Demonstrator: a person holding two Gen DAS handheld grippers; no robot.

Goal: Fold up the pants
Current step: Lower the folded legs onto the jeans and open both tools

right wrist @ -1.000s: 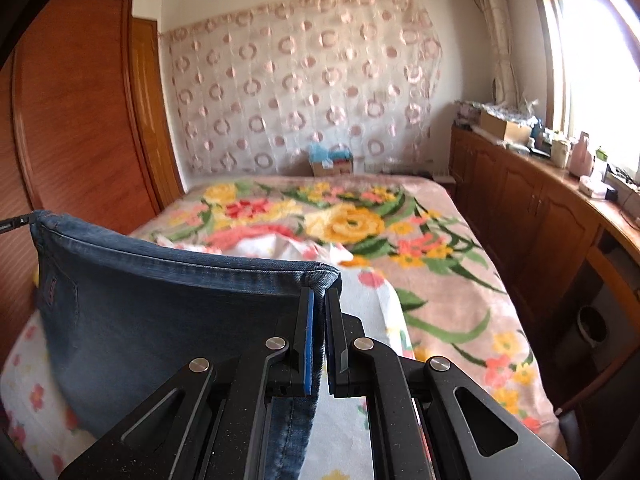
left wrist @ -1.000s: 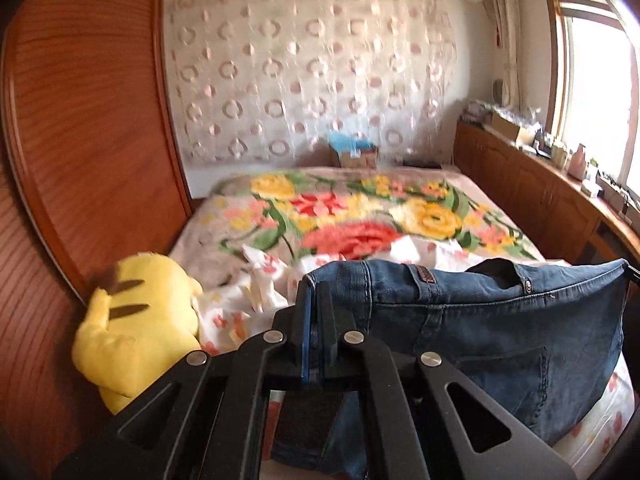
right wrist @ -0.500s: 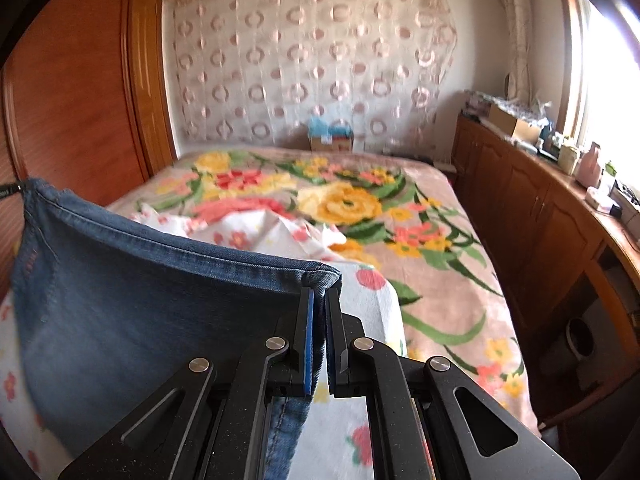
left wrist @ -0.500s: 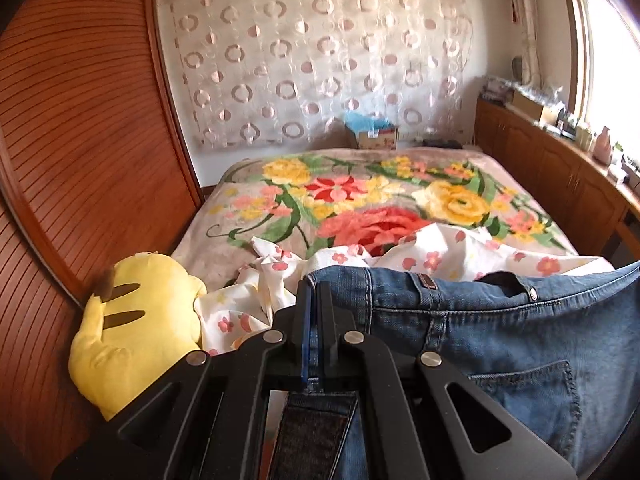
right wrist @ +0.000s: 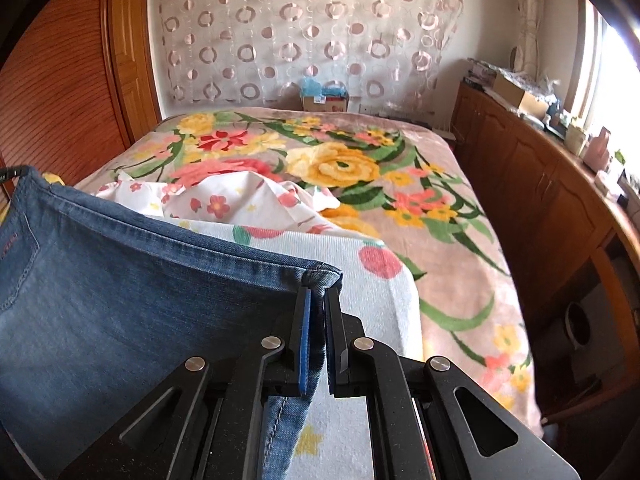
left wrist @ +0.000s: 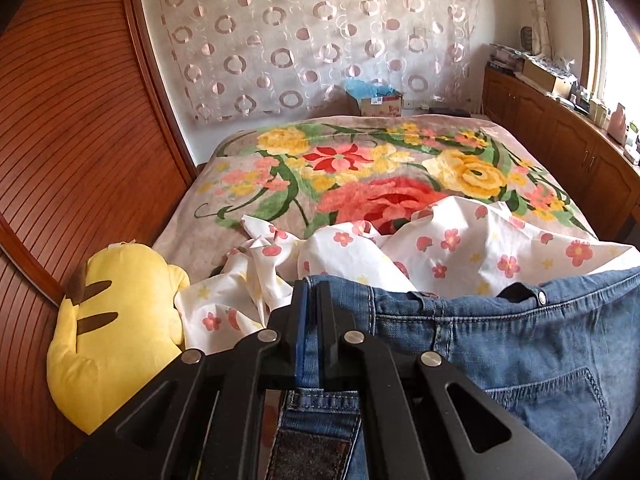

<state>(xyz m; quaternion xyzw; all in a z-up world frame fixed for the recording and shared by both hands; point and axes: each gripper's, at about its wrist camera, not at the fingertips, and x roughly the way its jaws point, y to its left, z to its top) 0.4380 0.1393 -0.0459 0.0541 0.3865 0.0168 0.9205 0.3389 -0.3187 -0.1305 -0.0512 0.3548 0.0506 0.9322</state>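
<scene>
A pair of blue denim pants (left wrist: 500, 340) hangs stretched by its waistband between my two grippers, above the near end of the bed. My left gripper (left wrist: 312, 292) is shut on the waistband's left corner; a back pocket and a metal button show to its right. In the right wrist view the same pants (right wrist: 120, 300) spread to the left, and my right gripper (right wrist: 318, 292) is shut on the waistband's other corner. The legs drop out of sight below both cameras.
A flowered blanket (left wrist: 360, 168) covers the bed. A white flower-print sheet (left wrist: 440, 244) lies crumpled just past the pants. A yellow plush toy (left wrist: 112, 320) sits against the wooden wardrobe (left wrist: 60, 140) on the left. Wooden cabinets (right wrist: 540, 184) line the right wall.
Both grippers have moved forward and down over the bed with the pants held taut between them. The plush toy and the crumpled sheet now look closer.
</scene>
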